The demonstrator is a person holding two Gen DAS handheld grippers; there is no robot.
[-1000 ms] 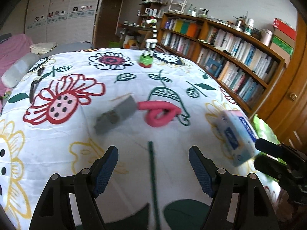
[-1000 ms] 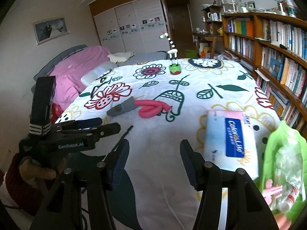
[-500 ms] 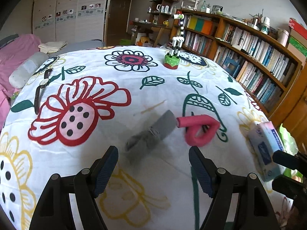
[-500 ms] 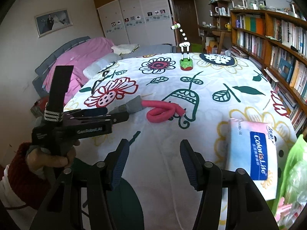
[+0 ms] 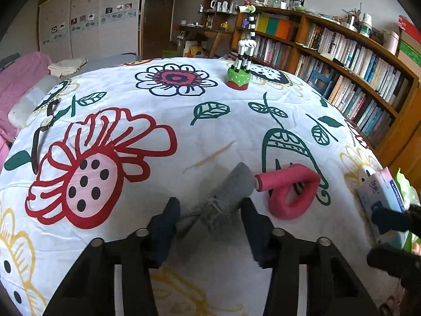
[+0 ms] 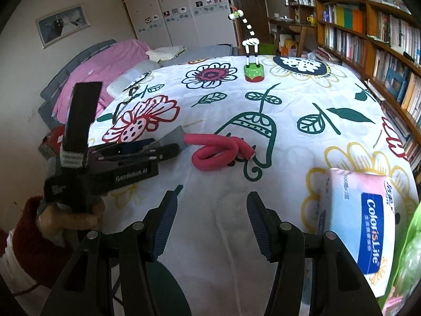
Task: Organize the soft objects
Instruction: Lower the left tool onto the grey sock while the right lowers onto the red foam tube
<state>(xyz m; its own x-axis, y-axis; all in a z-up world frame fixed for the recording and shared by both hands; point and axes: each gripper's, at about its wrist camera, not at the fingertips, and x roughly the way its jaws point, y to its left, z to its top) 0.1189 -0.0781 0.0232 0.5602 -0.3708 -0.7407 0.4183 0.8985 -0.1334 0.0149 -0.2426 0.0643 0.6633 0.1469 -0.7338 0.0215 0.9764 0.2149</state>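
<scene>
A grey soft cloth piece (image 5: pixel 226 194) lies on the flowered bedspread (image 5: pixel 158 137), its near end between the fingers of my left gripper (image 5: pixel 210 221), which is open around it. A pink foam tube (image 5: pixel 289 192), bent into a loop, lies just right of the cloth. In the right wrist view the left gripper (image 6: pixel 168 148) reaches over the grey cloth (image 6: pixel 175 137), with the pink tube (image 6: pixel 221 152) beside it. My right gripper (image 6: pixel 210 223) is open and empty, above the bedspread (image 6: pixel 289 110) near the front edge.
A tissue pack (image 6: pixel 360 226) lies at the right edge, with a green plastic bag (image 6: pixel 410 250) beyond it. A zebra toy on a green base (image 5: pixel 240 73) stands at the far side. A wristwatch (image 5: pixel 42 131) lies at left. Bookshelves (image 5: pixel 355 79) line the right wall.
My left gripper has moved forward and down to the grey cloth, which now sits between its fingers. The right gripper has shifted slightly left, staying open.
</scene>
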